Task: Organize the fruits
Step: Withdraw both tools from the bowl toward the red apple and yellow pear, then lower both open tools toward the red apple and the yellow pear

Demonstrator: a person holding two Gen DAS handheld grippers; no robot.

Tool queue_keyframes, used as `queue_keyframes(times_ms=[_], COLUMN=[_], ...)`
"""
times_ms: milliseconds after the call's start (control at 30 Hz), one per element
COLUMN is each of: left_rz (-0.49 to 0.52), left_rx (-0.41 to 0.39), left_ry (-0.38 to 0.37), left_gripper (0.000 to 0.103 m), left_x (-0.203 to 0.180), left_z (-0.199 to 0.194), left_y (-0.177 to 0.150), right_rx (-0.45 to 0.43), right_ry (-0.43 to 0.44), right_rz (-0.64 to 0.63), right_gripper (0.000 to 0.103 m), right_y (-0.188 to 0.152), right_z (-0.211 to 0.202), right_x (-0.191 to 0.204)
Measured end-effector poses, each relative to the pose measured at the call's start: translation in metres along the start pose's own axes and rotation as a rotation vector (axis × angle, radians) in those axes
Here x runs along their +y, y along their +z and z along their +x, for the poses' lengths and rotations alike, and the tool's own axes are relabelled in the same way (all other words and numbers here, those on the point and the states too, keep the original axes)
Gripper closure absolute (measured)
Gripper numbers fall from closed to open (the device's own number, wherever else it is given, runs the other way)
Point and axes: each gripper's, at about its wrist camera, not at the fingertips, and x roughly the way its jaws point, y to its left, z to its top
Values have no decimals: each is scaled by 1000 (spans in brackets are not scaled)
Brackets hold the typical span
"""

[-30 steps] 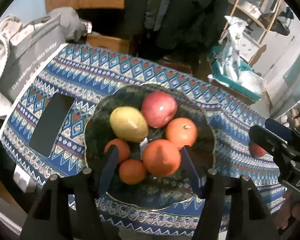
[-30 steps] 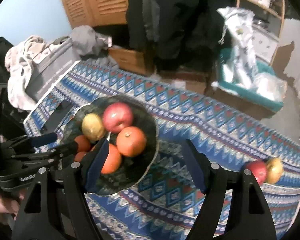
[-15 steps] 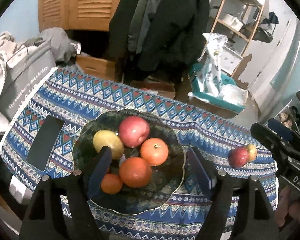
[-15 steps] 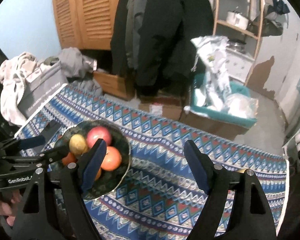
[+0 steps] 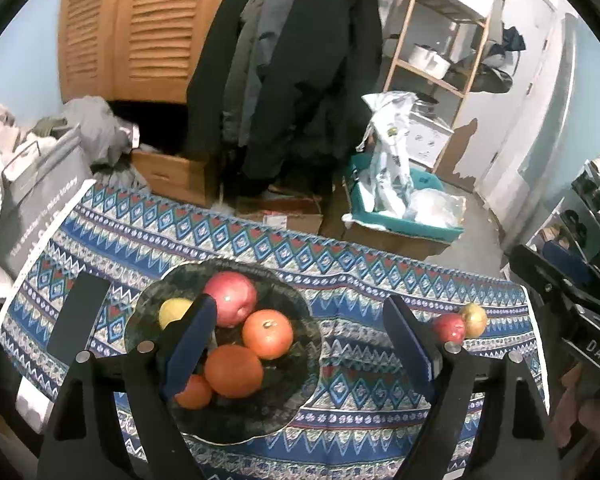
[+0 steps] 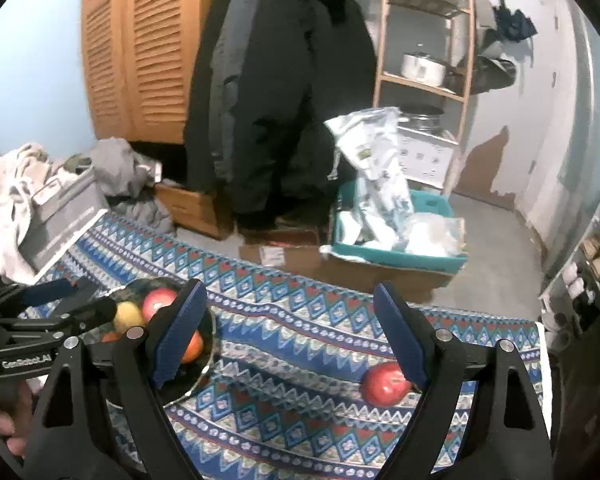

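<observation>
Both grippers had pulled back from the fruit bowl (image 5: 300,360), left gripper (image 5: 300,344) and right gripper (image 6: 288,332) opening empty, while a red apple (image 6: 384,384) and a yellowish apple (image 5: 474,319) waited on the tablecloth (image 6: 300,360).

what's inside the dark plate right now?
Inside the dark plate: a red apple, a yellow fruit and three orange fruits. The left gripper's finger hides part of the pile, so more could lie behind it.
</observation>
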Motion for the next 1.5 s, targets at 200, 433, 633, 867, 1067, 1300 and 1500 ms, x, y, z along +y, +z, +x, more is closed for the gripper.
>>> queue_keyframes(times_ms=[200, 433, 633, 867, 1067, 1300, 1500], left_rz=[32, 78, 124, 171, 220, 253, 271], left_rx=[-11, 2, 19, 60, 99, 131, 163], left_ry=[-24, -49, -62, -74, -89, -111, -126], left_gripper=[16, 16, 15, 15, 15, 15, 15], left_x=[-22, -49, -74, -101, -129, -150, -164], left_z=[-2, 4, 12, 28, 42, 52, 65], left_y=[2, 2, -3, -11, -20, -28, -34], right_rx=[-12, -11, -1, 41, 70, 95, 126], right_ry=[-60, -99, -147, -231, -252, -284, -301], right_rz=[26, 79, 109, 122, 176, 217, 243], right_gripper=[17, 17, 17, 17, 17, 17, 17], right_y=[-6, -14, -23, -42, -57, -68, -78], right_z=[-6, -12, -18, -19, -21, -23, -18], right_x=[-24, -54, -80, -108, -135, -160, -176])
